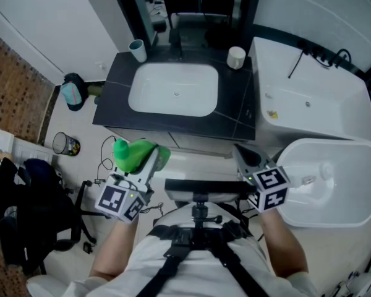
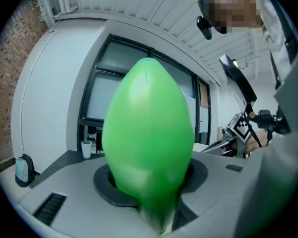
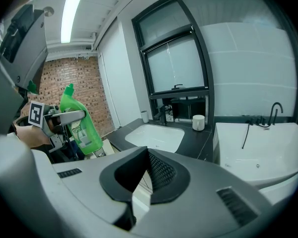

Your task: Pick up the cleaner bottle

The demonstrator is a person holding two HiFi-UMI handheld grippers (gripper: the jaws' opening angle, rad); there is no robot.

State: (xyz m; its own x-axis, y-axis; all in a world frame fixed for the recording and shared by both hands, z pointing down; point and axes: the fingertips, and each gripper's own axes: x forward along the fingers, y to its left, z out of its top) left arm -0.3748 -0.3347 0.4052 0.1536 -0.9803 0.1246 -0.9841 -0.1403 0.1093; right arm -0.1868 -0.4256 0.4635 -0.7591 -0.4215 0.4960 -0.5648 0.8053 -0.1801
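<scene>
The left tongs (image 1: 153,163) grip the green cleaner bottle (image 1: 130,154) at lower left, seemingly neck-up; the right tongs (image 1: 242,155) are closed and empty.

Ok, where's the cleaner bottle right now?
In the head view, lower left: the green cleaner bottle is clamped in the left gripper, held up in front of the black counter, below the basin.

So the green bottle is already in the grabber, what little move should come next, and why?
Probably a gentle move forward, toward the dark counter by the sink. The left gripper is clamped on the cleaner bottle, which hangs in the air, cap up, touching nothing else. The right gripper is shut and empty, so it can't help carry.
</scene>
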